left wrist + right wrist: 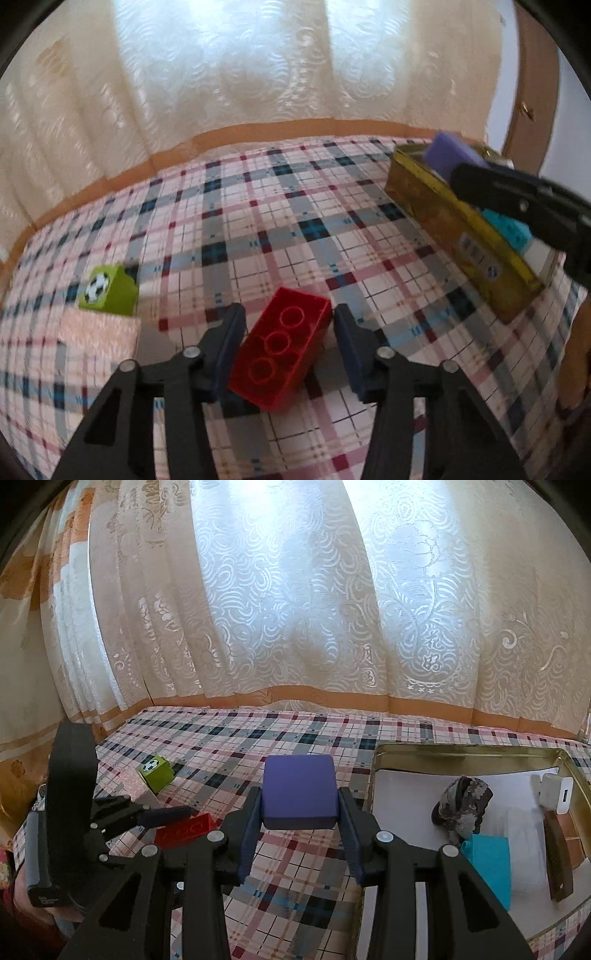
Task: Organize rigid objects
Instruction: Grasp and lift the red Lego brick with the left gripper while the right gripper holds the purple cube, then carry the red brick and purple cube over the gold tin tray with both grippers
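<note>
Two grippers, one block held and one block straddled

Two sets of jaws show different states. The right gripper (300, 825) has its jaws pinching a purple block (299, 792) by its two side faces, the block lifted clear of the plaid tabletop (295, 738). Just to the right of these jaws stands an open gold tin (461, 748) with a white lining. Inside it lie a grey mottled lump (463, 806), a turquoise block (489, 866) nearest the camera, a white charger plug (556, 790) toward the far right wall, and a dark brown flat piece (557, 856) along that wall.

The left gripper (290, 350) has its jaws spread, one finger on either side of a red brick (282, 349) that lies on the tabletop with its hollow underside tubes facing up. Its left finger is close against the brick; whether it touches I cannot tell. The right finger stands apart from it. Ahead and to the left of these jaws sits a green cube (109, 291) with a football printed on it, resting against a pale pink block (99, 330). Far to the right, the tin's outer wall shows.

A patterned curtain (295, 609) hangs behind the tabletop.
</note>
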